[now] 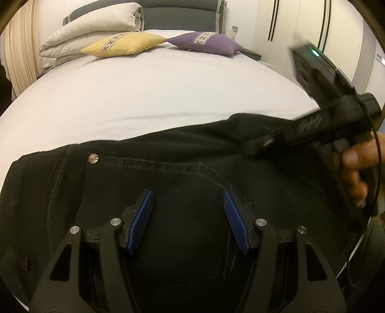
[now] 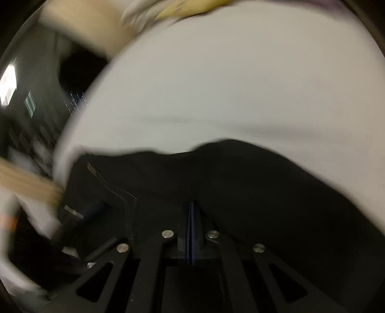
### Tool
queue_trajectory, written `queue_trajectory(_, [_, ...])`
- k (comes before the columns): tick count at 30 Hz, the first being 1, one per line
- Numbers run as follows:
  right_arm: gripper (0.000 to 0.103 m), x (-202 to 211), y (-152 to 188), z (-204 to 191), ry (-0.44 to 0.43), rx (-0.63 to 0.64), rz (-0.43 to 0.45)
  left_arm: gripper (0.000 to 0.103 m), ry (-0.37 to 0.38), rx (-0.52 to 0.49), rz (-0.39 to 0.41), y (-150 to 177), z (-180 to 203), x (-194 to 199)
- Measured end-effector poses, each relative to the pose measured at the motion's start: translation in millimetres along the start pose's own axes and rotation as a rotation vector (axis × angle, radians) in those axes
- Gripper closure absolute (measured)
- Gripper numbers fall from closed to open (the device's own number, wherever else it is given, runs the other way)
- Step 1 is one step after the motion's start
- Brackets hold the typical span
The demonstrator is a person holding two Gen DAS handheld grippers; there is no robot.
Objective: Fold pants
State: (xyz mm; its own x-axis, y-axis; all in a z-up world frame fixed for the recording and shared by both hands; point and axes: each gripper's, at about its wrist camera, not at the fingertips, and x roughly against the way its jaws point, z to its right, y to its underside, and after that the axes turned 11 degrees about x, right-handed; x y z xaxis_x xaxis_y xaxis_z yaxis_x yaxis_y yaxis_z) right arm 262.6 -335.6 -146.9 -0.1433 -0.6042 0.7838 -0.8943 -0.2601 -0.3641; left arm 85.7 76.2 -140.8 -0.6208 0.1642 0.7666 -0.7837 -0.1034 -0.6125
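White bed (image 1: 144,96), black pants (image 1: 192,173), left gripper (image 1: 189,199) parted, right gripper (image 2: 192,207) closed

The left wrist view looks steeply down along its own blue-padded fingers (image 1: 144,216), close over the black denim pants (image 1: 168,173), facing up the white-sheeted bed (image 1: 156,96) toward the grey headboard (image 1: 180,14). The right wrist view, blurred, sits equally close and tilted. Both views share the pants and the bed sheet.
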Motion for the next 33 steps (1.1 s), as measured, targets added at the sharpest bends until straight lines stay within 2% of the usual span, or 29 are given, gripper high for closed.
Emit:
queue_trajectory(2, [0.095,37,11,3,0.131,-0.012,0.069,0.044,-0.006,0.012,0.008,1,-3,8])
queue_trajectory(3, [0.081,56,19,0,0.148,-0.015,0.110,0.044,-0.005,0.017,0.009,1,-4,11])
queue_trajectory(4, [0.063,76,30,0,0.081,-0.028,0.146,0.043,-0.007,0.020,0.008,0,-4,13])
queue_trajectory(5, [0.056,92,41,1,0.029,-0.038,0.172,0.043,-0.013,0.020,0.008,0,-5,14])
queue_trajectory(7, [0.043,116,74,-12,-0.001,-0.040,0.224,0.043,-0.029,0.029,0.008,1,-7,14])
queue_trajectory(9, [0.042,109,100,-25,-0.058,-0.038,0.227,0.043,-0.043,0.027,0.007,3,-8,13])
queue_trajectory(11, [0.042,98,129,-21,-0.058,-0.061,0.194,0.043,-0.076,-0.018,0.006,7,-5,12])
queue_trajectory(12, [0.055,93,145,-4,-0.039,-0.102,0.179,0.043,-0.080,-0.030,0.004,9,-5,11])
queue_trajectory(13, [0.079,91,152,0,-0.056,-0.125,0.208,0.043,-0.081,-0.037,0.001,11,-5,11])
queue_trajectory(14, [0.084,105,166,21,-0.063,-0.168,0.240,0.043,-0.081,-0.038,-0.002,11,-7,13])
queue_trajectory(16, [0.085,125,183,45,-0.028,-0.279,0.311,0.043,-0.084,-0.031,-0.012,12,-10,17])
queue_trajectory(18, [0.084,155,205,69,0.051,-0.345,0.371,0.043,-0.091,-0.032,-0.017,14,-10,19])
queue_trajectory(22, [0.084,209,263,122,0.115,-0.510,0.480,0.042,-0.127,-0.023,-0.016,18,-4,25])
queue_trajectory(23, [0.084,212,276,126,0.138,-0.541,0.514,0.039,-0.131,-0.023,-0.014,20,0,27])
queue_trajectory(25, [0.084,246,312,152,0.198,-0.641,0.590,0.036,-0.134,-0.032,-0.013,22,5,29])
queue_trajectory(27, [0.082,267,337,160,0.267,-0.745,0.650,0.036,-0.160,-0.048,-0.013,24,11,30])
queue_trajectory(29, [0.058,282,359,161,0.286,-0.787,0.744,0.036,-0.141,-0.032,-0.008,24,14,36])
queue_trajectory(30, [0.040,290,364,160,0.284,-0.802,0.787,0.036,-0.107,-0.022,-0.003,23,17,40])
queue_trajectory(31, [0.035,293,367,160,0.256,-0.820,0.820,0.036,-0.093,-0.019,0.002,23,19,42])
queue_trajectory(33, [0.035,282,361,163,0.171,-0.840,0.832,0.036,-0.090,-0.043,0.015,23,32,45])
